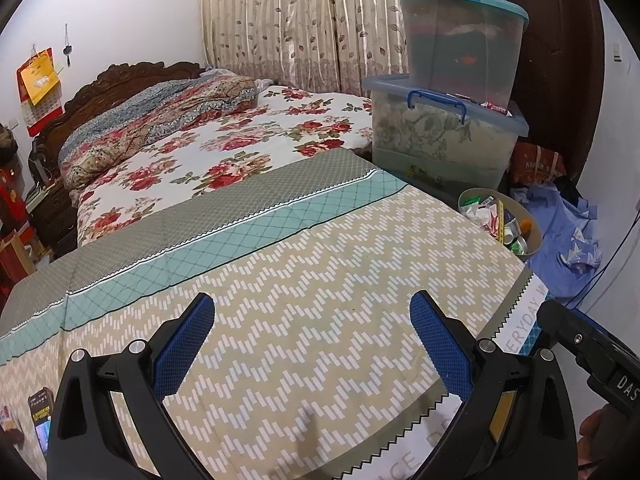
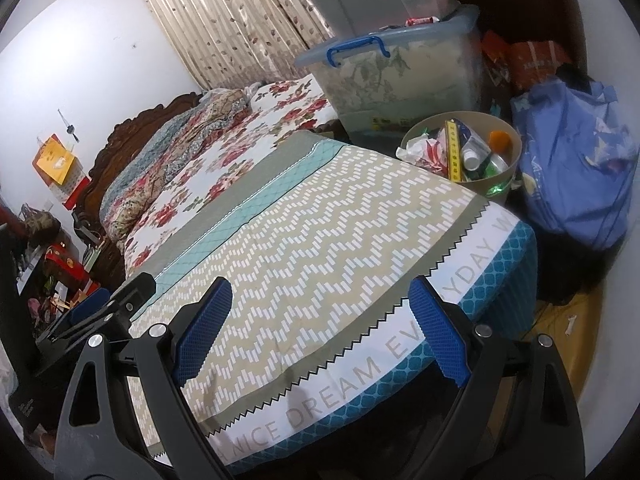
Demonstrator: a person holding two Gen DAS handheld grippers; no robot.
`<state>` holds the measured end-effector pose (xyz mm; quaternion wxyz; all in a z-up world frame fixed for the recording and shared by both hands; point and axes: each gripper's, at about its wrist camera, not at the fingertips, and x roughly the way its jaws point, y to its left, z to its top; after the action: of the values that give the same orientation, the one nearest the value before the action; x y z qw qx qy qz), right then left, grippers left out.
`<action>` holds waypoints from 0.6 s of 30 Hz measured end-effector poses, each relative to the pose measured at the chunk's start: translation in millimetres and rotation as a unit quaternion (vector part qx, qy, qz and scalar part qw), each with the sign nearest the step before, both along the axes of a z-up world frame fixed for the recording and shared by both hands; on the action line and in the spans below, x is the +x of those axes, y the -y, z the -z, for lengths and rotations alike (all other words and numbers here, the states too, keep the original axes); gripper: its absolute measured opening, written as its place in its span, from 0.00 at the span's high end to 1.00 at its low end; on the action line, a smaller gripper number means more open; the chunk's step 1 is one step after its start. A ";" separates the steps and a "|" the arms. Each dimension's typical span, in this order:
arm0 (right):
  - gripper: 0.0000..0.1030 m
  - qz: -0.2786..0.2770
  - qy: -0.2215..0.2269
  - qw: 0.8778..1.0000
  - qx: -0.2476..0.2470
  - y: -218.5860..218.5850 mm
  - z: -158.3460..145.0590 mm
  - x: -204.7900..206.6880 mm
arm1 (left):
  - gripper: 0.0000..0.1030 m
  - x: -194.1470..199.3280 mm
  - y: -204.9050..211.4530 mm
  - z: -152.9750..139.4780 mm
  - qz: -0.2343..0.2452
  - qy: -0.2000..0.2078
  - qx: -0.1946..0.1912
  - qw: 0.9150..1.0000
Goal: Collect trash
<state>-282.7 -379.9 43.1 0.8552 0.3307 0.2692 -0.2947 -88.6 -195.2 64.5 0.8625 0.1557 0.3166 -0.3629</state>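
1. Right wrist view: the trash bin, a round beige container, stands on the floor just beside the far corner of the bed, in front of the storage boxes. It is filled with crumpled wrappers, small bottles, an orange-capped item and a yellow strip bearing print too small to read.
2. Left wrist view: the same trash bin appears at the right edge of the bed, partly cut off by the mattress.
3. Right gripper: jaws spread wide, blue pads apart, nothing between them. It hangs over the foot of the bed.
4. Left gripper: jaws spread wide, nothing between them, over the zigzag-patterned bedsheet.
5. Writing, right wrist view: the white band along the sheet's edge reads "A NICE DREAM EVERYDAY", followed by a "W" that runs out of sight.
6. Writing, left wrist view: only "ERYDAY W" and fragments of the lower letters show. A label on the right gripper's body at the lower right reads "DAS", cut off.
7. Stacked clear storage boxes with blue lids stand behind the bin; the lowest has a blue handle.
8. Right wrist view alone shows the teal side of the mattress, the yellowish floor and a blue cloth bundle beside the bin.
9. Left wrist view alone shows a phone with a lit screen at the lower left and a wall calendar; its print is unreadable.
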 end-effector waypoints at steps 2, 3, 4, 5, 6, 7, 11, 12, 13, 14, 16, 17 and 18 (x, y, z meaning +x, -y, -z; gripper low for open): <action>0.13 0.001 0.001 1.000 0.001 0.6 0.3 -0.7 | 0.08 -0.5 -0.1 -0.3 0.002 -0.003 0.000 1.000; 0.13 0.000 0.000 1.000 0.001 0.6 0.7 -0.5 | 0.08 -1.0 0.3 -0.2 0.003 -0.004 0.000 1.000; 0.13 -0.001 -0.001 1.000 0.001 0.7 0.7 -0.5 | 0.08 -1.5 0.7 -0.1 0.004 -0.005 0.001 1.000; 0.13 -0.001 -0.001 1.000 0.001 0.7 0.7 -0.7 | 0.08 -2.0 1.0 0.0 0.004 -0.005 0.002 1.000; 0.13 -0.001 -0.001 1.000 0.001 0.8 0.9 -1.1 | 0.08 -2.6 1.4 0.3 0.004 -0.005 0.003 1.000; 0.13 -0.001 -0.002 1.000 0.001 0.5 1.1 -1.0 | 0.08 -2.9 1.6 0.6 0.004 -0.007 0.003 1.000; 0.13 0.002 -0.001 1.000 0.002 0.7 2.0 -2.2 | 0.08 -3.7 2.8 2.0 0.007 -0.009 0.006 1.000; 0.13 0.003 -0.001 1.000 0.003 0.9 2.4 -2.6 | 0.08 -4.9 3.8 2.5 0.009 -0.009 0.008 1.000; 0.13 0.005 -0.001 1.000 0.003 0.9 2.8 -3.5 | 0.08 -5.1 4.0 2.8 0.010 -0.009 0.009 1.000; 0.13 0.005 -0.001 1.000 0.003 0.2 2.6 -4.0 | 0.08 -5.1 4.1 2.8 0.011 -0.009 0.009 1.000; 0.13 0.007 -0.001 1.000 0.004 0.2 3.0 -5.1 | 0.08 -6.7 5.3 3.8 0.015 -0.008 0.011 1.000; 0.13 0.008 -0.001 1.000 0.004 0.0 3.2 -5.8 | 0.08 -7.4 5.8 4.2 0.016 -0.007 0.012 1.000; 0.13 0.009 -0.001 1.000 0.005 -0.3 3.6 -6.4 | 0.08 -8.4 6.5 4.7 0.018 -0.007 0.013 1.000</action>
<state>-289.2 -379.7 39.6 0.8504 0.3371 0.2688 -0.3016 -97.0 -201.7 59.7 0.8515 0.1702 0.3245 -0.3751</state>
